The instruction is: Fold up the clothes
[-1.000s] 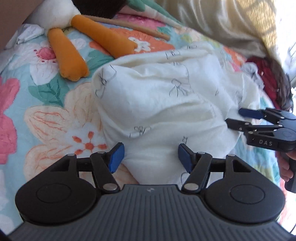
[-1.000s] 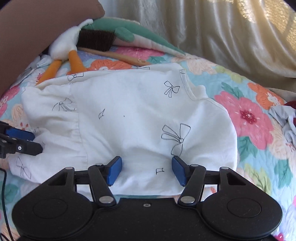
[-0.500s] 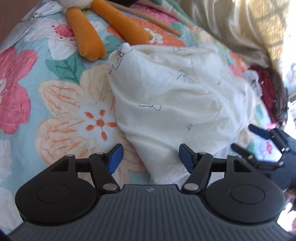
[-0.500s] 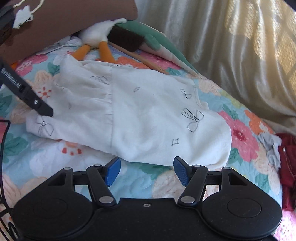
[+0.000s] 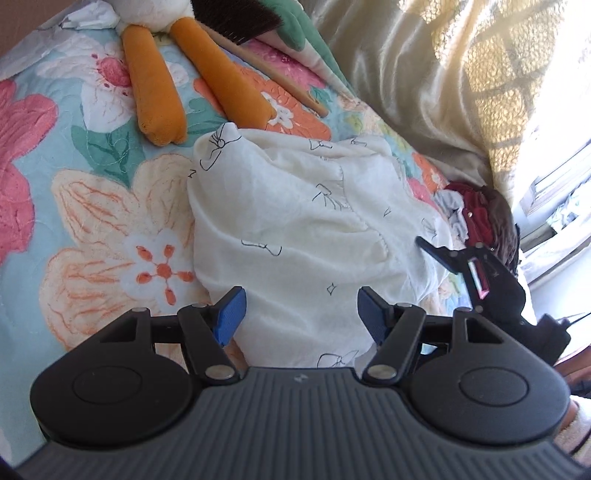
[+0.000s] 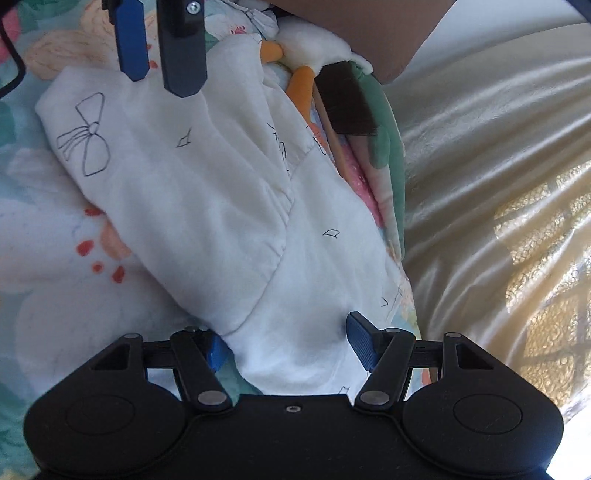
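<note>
A white garment with black bow prints (image 5: 295,229) lies folded on the floral quilt (image 5: 92,221); it also shows in the right wrist view (image 6: 207,206). My left gripper (image 5: 301,317) is open, its blue pads either side of the garment's near edge. My right gripper (image 6: 288,343) is open over the garment's other end, cloth lying between its pads. The right gripper shows at the right of the left wrist view (image 5: 476,273). The left gripper's fingers (image 6: 159,44) hang over the garment at the top of the right wrist view.
A stuffed duck with orange legs (image 5: 155,96) and a wooden-handled brush (image 5: 236,22) lie at the quilt's far side. A cream curtain (image 5: 443,81) hangs to the right. Dark red and grey clothes (image 5: 480,218) are piled beyond the garment.
Both grippers have swung round and come closer to the garment's ends. The right gripper now stands over the cloth, and the left gripper's fingers have come in at the top of its view.
</note>
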A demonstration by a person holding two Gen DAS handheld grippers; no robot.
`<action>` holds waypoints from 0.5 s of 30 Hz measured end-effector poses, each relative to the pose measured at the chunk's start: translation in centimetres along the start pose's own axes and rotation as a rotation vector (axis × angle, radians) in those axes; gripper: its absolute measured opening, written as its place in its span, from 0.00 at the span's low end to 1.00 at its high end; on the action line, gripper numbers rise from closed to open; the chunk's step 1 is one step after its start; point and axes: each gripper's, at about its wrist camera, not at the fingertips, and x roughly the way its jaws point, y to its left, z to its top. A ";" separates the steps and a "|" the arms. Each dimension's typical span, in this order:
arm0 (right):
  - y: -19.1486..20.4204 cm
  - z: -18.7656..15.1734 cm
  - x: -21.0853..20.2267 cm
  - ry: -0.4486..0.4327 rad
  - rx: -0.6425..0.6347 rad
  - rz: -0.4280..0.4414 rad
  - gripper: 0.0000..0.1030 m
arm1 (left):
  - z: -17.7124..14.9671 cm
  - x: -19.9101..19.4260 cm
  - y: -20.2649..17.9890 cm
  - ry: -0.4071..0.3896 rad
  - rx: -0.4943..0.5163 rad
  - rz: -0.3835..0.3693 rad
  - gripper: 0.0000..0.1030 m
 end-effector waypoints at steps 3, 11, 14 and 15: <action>-0.6 0.3 0.4 -0.038 -0.014 0.022 0.31 | 0.1 0.1 0.5 -0.029 -0.005 0.006 0.64; -9.6 3.4 -1.7 -0.030 0.638 0.339 0.17 | 0.7 -1.1 0.8 -0.101 -0.048 -0.021 0.64; -11.5 4.6 -2.7 -0.090 0.798 0.478 0.17 | 0.6 -1.6 0.7 -0.114 -0.068 -0.027 0.64; -11.8 5.0 -3.0 -0.102 0.832 0.508 0.17 | 0.7 -2.1 0.7 -0.126 -0.074 -0.033 0.64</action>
